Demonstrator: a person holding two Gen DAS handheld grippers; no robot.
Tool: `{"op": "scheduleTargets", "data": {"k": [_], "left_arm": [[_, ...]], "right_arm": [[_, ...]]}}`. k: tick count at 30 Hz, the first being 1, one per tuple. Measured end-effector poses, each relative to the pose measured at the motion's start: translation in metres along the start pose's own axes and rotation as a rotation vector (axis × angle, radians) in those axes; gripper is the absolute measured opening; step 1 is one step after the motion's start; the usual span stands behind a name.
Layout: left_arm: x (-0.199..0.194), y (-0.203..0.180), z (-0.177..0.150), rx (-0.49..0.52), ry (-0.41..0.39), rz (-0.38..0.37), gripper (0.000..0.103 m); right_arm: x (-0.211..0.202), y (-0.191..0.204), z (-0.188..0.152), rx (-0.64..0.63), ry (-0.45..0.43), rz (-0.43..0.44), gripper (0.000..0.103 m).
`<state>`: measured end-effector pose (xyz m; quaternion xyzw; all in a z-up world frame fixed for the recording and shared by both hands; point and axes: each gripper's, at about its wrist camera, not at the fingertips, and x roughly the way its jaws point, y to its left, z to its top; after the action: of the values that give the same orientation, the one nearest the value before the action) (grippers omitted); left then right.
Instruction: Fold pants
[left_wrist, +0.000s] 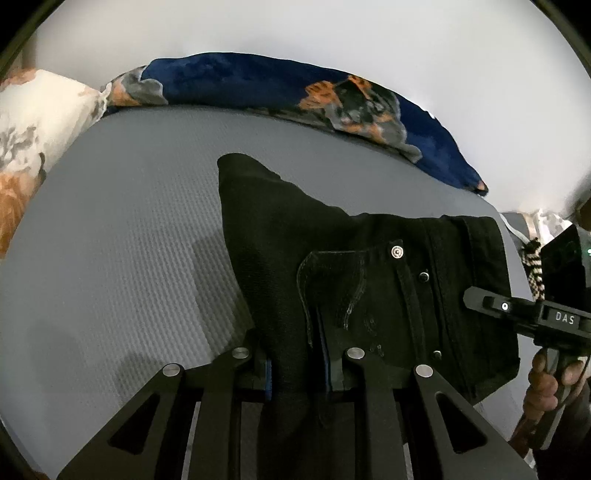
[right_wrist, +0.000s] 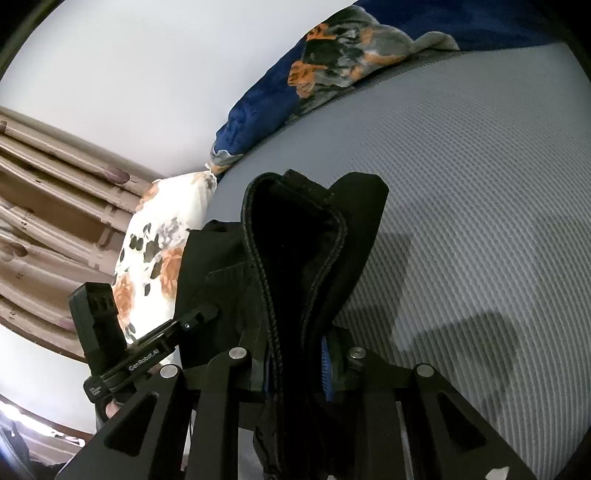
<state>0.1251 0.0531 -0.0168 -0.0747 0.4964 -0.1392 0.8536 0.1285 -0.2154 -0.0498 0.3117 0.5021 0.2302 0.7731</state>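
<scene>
Black jeans (left_wrist: 332, 266) hang lifted above a grey ribbed bed sheet (left_wrist: 122, 229), back pocket and rivets showing. My left gripper (left_wrist: 298, 369) is shut on a bunched fold of them between its blue pads. In the same view the right gripper (left_wrist: 476, 299) bites the waistband edge at the right, a hand (left_wrist: 546, 380) on its grip. The right wrist view shows my right gripper (right_wrist: 297, 373) shut on the thick seamed edge of the jeans (right_wrist: 295, 236), which stand up in front of it. The left gripper (right_wrist: 210, 312) pokes into the cloth at the left.
A dark blue blanket with orange and grey print (left_wrist: 295, 92) lies along the bed's far edge against a white wall. A white floral pillow (left_wrist: 33, 122) sits at the head end, also seen as a floral pillow (right_wrist: 155, 251). Brown curtains (right_wrist: 48, 206) hang beyond it.
</scene>
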Motion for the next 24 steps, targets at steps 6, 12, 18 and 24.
{"op": "scheduleTargets", "data": {"k": [6, 12, 18, 24], "left_arm": [[0.012, 0.014, 0.022, -0.005, -0.006, 0.018, 0.019], [0.029, 0.024, 0.041, -0.013, -0.007, 0.034, 0.019], [0.06, 0.032, 0.043, 0.014, 0.019, 0.068, 0.022], [0.077, 0.041, 0.027, 0.017, 0.01, 0.12, 0.044]], "right_arm": [[0.014, 0.006, 0.02, -0.004, 0.003, -0.006, 0.02], [0.029, 0.003, 0.035, 0.01, 0.001, -0.02, 0.02], [0.051, -0.01, 0.039, -0.006, -0.005, -0.132, 0.022], [0.064, -0.017, 0.028, -0.083, 0.001, -0.312, 0.046]]}}
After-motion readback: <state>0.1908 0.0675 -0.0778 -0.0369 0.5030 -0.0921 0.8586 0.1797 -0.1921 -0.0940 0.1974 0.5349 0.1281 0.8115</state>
